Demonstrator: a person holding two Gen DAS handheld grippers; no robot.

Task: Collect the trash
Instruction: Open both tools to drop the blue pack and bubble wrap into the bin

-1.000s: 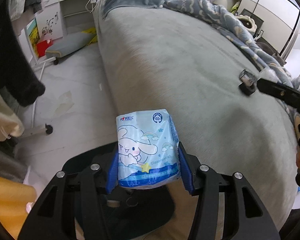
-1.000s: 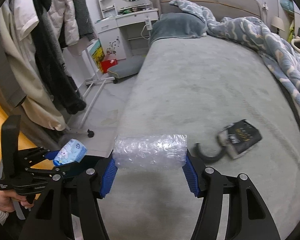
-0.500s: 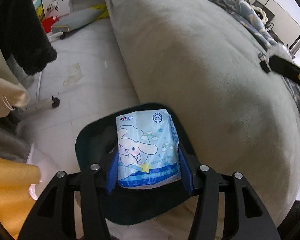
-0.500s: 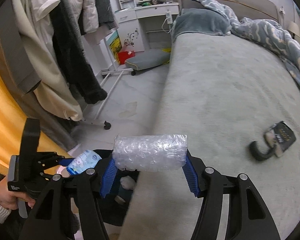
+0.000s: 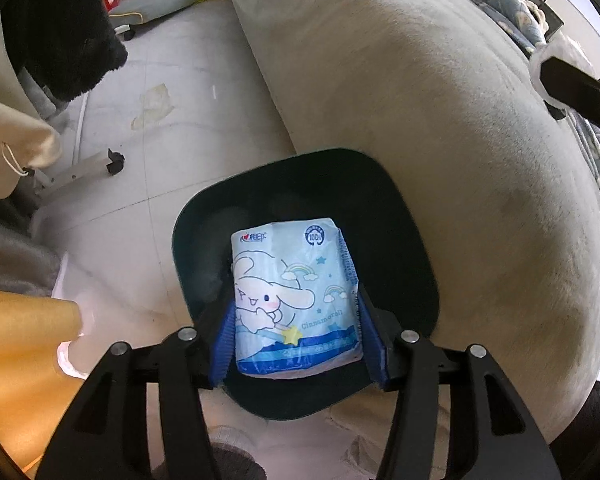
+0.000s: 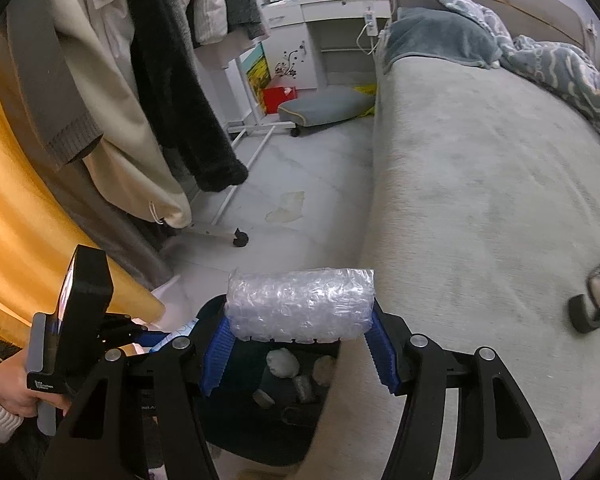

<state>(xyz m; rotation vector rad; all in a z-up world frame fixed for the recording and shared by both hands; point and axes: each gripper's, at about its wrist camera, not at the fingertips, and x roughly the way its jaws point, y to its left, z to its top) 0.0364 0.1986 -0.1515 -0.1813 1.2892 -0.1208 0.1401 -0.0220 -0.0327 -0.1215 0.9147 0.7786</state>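
- Trash here is two pieces, each carried in its own claw above a dark bin (image 5: 204, 216) that stands on the floor (image 5: 172, 128) tight against the side of the grey bed (image 5: 440, 120).
- Bin: its wide, rounded mouth faces up. In the right wrist view a few crumpled lumps lie at the bottom, so it is already partly filled.
- Bubble-wrap roll (image 6: 300, 306): a clear, knobbly cylinder lying crosswise. The right claw (image 6: 298, 354) pinches it by both ends, and it hangs over the bin's edge nearest the bed.
- Tissue pack (image 5: 294, 300): pale blue soft plastic with a white cartoon dog, rainbows and a yellow star, and a darker blue band along the bottom. It sits upright between the blue pads of the left claw (image 5: 296, 344), directly over the bin's mouth.
- Left claw state: its jaws have just been easing apart with the pack between them. The right pad looks to be touching the pack's edge, while a sliver of gap shows at the left one.
- Step in hand, as judged: dropping the pack. It would go best if the claw stays centred over the opening and spreads fully, so the limp wrapper cannot snag on a pad.
- The roll would go next. Since it hangs near the rim, it is better shifted further over the mouth before release.
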